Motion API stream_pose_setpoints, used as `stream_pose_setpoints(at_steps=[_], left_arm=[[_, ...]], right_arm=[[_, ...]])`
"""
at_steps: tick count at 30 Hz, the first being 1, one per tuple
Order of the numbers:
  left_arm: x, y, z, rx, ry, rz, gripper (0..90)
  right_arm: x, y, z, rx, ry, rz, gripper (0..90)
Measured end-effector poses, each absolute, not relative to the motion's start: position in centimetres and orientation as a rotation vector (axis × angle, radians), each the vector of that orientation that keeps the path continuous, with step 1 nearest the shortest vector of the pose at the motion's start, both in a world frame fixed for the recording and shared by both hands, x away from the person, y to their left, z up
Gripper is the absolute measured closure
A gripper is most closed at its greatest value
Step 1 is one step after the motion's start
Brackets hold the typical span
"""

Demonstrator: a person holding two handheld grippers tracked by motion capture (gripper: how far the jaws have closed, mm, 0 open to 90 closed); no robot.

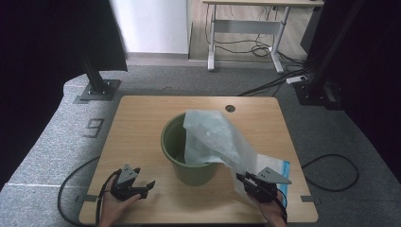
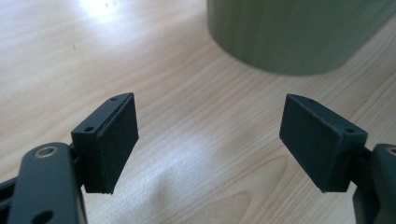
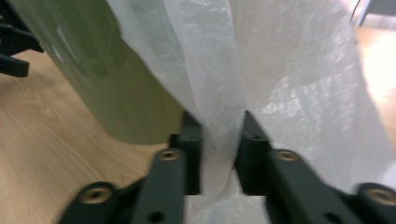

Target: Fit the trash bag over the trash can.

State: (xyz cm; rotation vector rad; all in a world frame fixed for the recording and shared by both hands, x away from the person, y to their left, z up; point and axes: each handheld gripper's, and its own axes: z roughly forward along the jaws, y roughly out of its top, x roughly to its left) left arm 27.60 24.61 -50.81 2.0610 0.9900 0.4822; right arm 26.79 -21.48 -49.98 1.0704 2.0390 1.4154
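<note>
**Lining the green bin: bag gripped at its lower edge**

The light wooden table (image 1: pixel 142 123) fills the middle of the high view. At its centre stands the round olive-green plastic bin (image 1: pixel 174 142), upright and rigid, unlikely to shift under a light pull.

The thin translucent white plastic bag (image 1: pixel 213 137) drapes from inside the bin over its right rim and runs down toward the lower right of the frame. Judged from its creases, it is very light, limp and slippery; it will bunch and tear if pulled hard. Take hold at a gathered edge near the mouth, not the flat middle.

The right gripper (image 3: pixel 219 149), at the lower right of the high view, has its jaws nearly together, pinching a fold of the bag.

The left gripper (image 2: pixel 210 140), at the lower left, rests low over the table with jaws wide apart, holding nothing, just short of the bin
</note>
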Motion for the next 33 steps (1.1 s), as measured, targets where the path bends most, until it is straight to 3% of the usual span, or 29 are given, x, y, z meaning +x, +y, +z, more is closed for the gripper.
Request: stream_pose_setpoints(at_steps=[4, 18, 33], left_arm=[[27.2, 24.6, -49.8, 2.039, 0.975, 0.502, 19.5], [25.6, 23.4, -45.3, 1.954, 0.952, 0.578, 21.9], [25.7, 20.4, -39.3, 1.892, 0.819, 0.642, 22.2]], right_arm=[[26.7, -22.0, -49.2, 1.044, 1.99, 1.435, 88.0], [26.9, -22.4, -45.7, 0.895, 1.917, 1.454, 88.2], [25.8, -21.2, -42.2, 0.723, 1.927, 1.417, 88.2]])
